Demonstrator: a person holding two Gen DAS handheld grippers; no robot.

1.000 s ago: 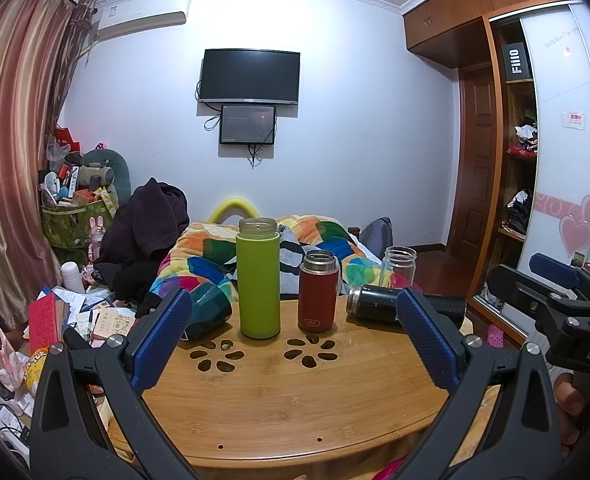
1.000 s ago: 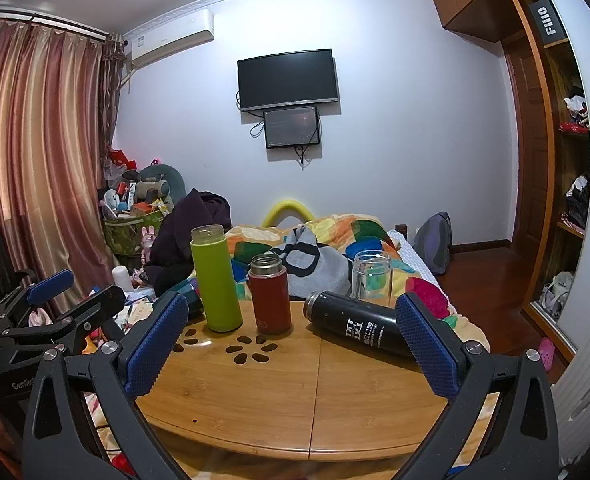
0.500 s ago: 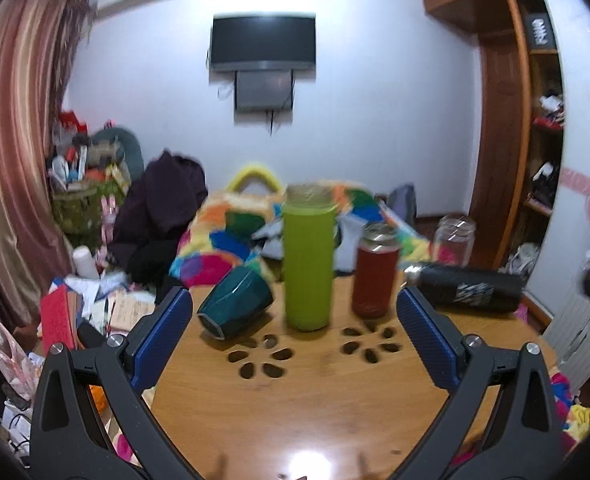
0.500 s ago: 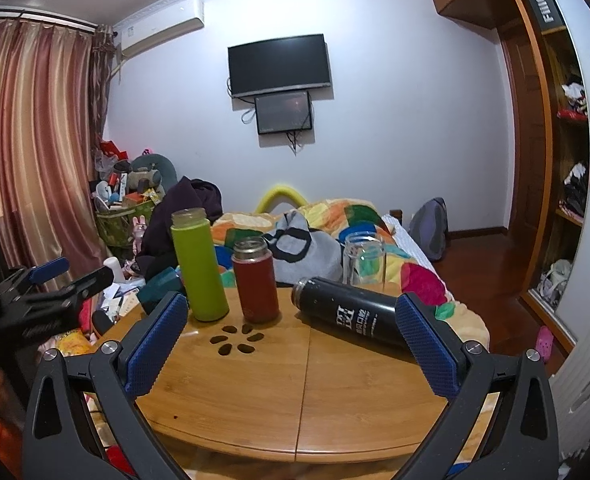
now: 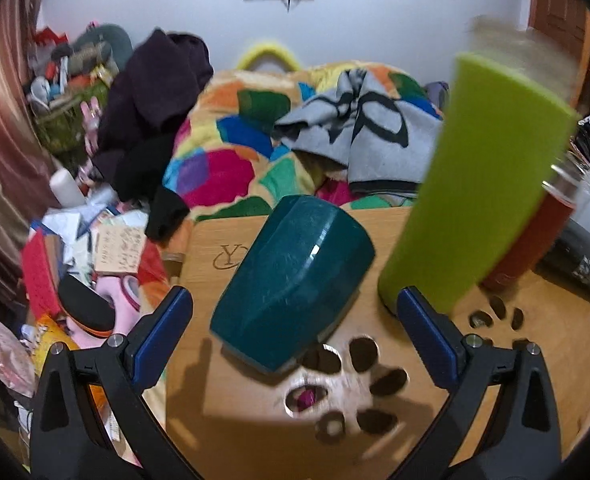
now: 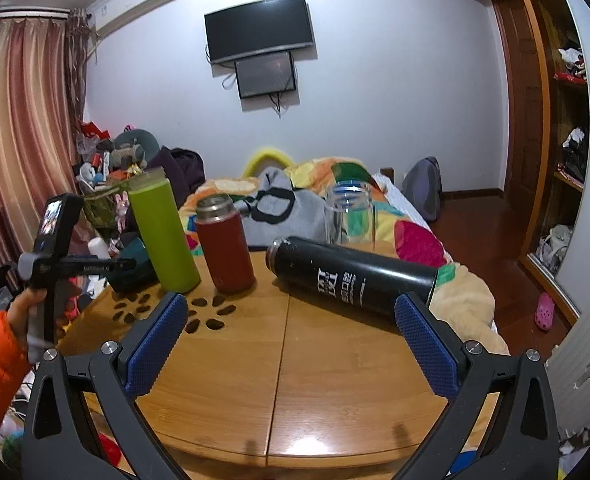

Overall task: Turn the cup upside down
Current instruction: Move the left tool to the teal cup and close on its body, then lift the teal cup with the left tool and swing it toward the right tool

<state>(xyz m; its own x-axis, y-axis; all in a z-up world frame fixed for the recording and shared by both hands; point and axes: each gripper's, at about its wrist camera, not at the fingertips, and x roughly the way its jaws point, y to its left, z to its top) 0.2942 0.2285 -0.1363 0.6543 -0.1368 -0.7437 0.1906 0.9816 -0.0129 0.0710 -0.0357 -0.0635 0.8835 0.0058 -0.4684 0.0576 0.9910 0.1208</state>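
Left wrist: the cup (image 5: pixel 291 284) lies sideways between the left gripper (image 5: pixel 295 320)'s spread fingers, untouched. The right gripper (image 6: pixel 291 344) hangs open over the table (image 6: pixel 335 380).

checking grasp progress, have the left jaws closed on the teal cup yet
No, the left gripper has its jaws spread wide, and the teal cup lies on its side on the table, untouched between them.

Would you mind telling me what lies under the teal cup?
The teal cup lies on its side on the wooden table, just behind the flower-shaped cutouts. Its shadow shows below it; whether it covers further holes cannot be seen.
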